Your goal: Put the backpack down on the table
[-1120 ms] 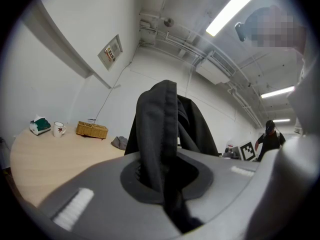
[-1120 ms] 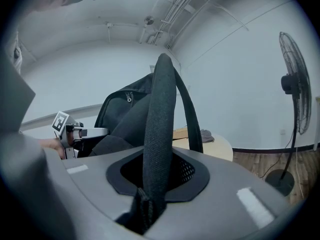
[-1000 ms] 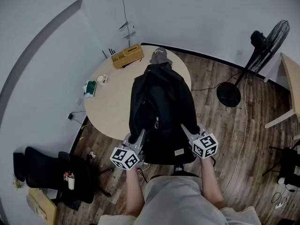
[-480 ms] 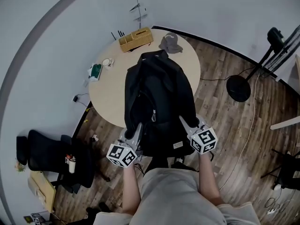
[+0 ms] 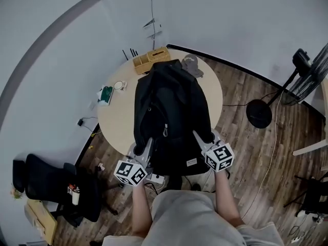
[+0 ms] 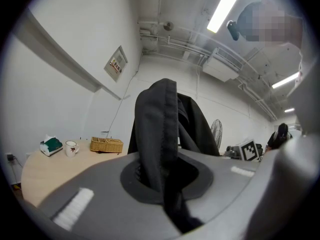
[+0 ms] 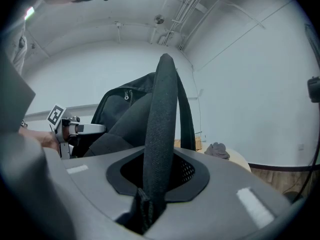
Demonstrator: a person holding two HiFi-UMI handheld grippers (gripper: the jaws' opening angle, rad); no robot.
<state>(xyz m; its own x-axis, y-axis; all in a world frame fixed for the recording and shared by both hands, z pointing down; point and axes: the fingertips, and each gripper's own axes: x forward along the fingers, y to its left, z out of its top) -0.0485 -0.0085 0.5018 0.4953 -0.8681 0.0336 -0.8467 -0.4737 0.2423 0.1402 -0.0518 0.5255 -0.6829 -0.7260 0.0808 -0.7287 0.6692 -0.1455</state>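
Observation:
A black backpack (image 5: 171, 109) hangs over the round wooden table (image 5: 117, 118), its lower end past the table's near edge. I cannot tell whether it rests on the tabletop. My left gripper (image 5: 147, 146) is shut on a black fabric strap (image 6: 157, 129) at the pack's near left. My right gripper (image 5: 199, 137) is shut on a padded shoulder strap (image 7: 162, 119) at the near right. In each gripper view the strap rises from between the jaws, with the pack's body behind it.
On the table's far side stand a wicker basket (image 5: 151, 59), a grey cap (image 5: 191, 65), a mug (image 5: 120, 85) and a green tissue box (image 5: 106, 94). A floor fan (image 5: 261, 111) stands right, a black office chair (image 5: 56, 183) left. Cables and a power strip (image 5: 154, 179) lie on the floor.
Both grippers have carried the backpack forward, farther over the table toward the basket and cap. Both grips on the straps are unchanged.

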